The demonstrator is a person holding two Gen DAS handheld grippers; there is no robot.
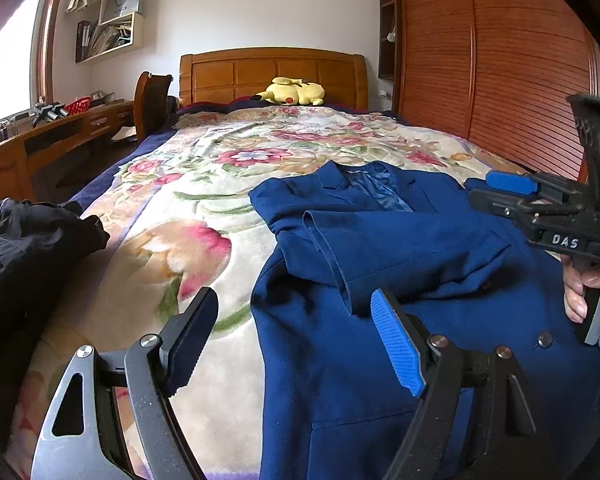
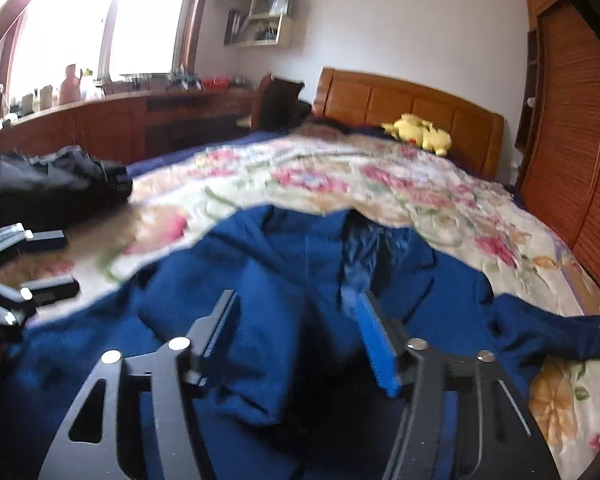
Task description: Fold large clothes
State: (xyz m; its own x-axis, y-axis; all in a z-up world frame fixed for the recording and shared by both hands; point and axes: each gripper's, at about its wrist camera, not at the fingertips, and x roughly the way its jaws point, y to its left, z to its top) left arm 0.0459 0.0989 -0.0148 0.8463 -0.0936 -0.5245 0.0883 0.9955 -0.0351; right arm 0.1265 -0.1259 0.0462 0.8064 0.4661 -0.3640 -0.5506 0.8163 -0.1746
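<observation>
The blue coat (image 1: 380,264) lay on the bed (image 1: 172,216), collar toward the headboard, one sleeve folded across it, directly beneath the released right tool (image 2: 296,340), while the left tool (image 1: 296,340) waited empty at its edge.

Home bedroom: bed (image 1: 236,184), wardrobe (image 1: 500,60).

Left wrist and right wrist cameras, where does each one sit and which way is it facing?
Left wrist: on the left gripper, jaws open, facing up the bed toward the headboard; right gripper and a hand show at right.
Right wrist: on the right gripper, open above the blue coat; left gripper at left.
Shared: coat, floral blanket, yellow plush.
</observation>
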